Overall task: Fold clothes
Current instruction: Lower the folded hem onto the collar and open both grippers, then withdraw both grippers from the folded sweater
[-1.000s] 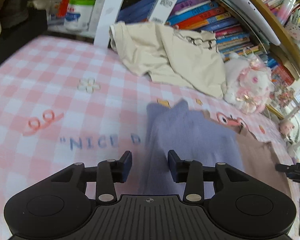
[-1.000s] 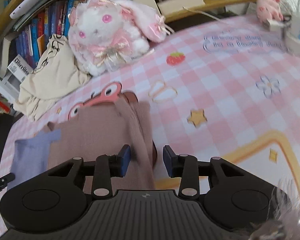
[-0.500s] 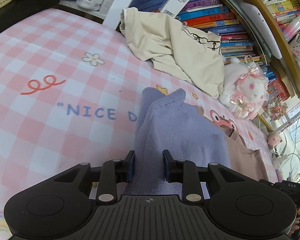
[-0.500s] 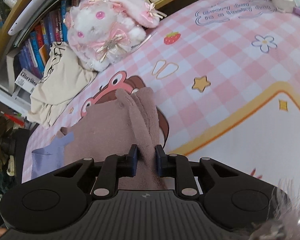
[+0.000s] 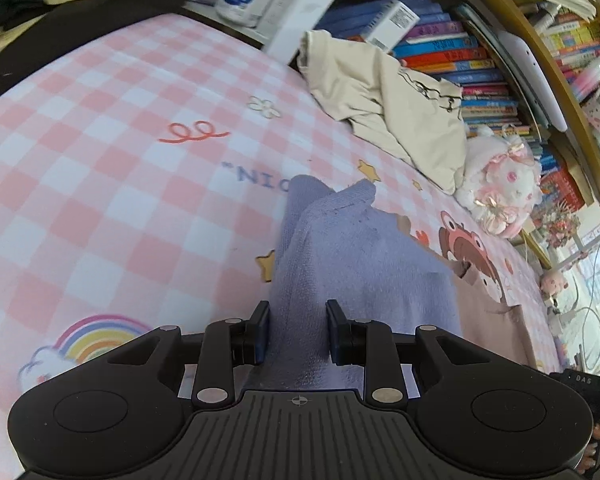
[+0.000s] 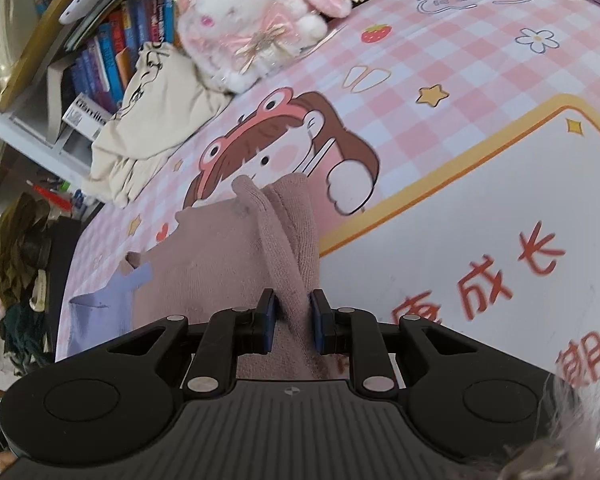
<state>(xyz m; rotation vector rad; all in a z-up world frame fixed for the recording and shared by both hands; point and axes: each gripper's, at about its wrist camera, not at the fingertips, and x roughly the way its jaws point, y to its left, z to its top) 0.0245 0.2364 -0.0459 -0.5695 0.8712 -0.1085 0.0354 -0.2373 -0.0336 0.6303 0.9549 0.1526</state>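
Two claws now grip cloth. Your left claw [image 5: 297,330] has narrowed from wide to pinch the lavender-blue knitted end of the two-tone garment [image 5: 352,256]; your right claw [image 6: 293,320] clamps a ridge of its dusty-pink knitted end [image 6: 228,256]. A second ago both stood open over flat fabric. The garment now lies bunched and part-lifted on the pink checked printed worktop cover [image 5: 112,184], near the cream crumpled shirt [image 5: 384,100]. Judgement: grasp secured; fold-over comes next.
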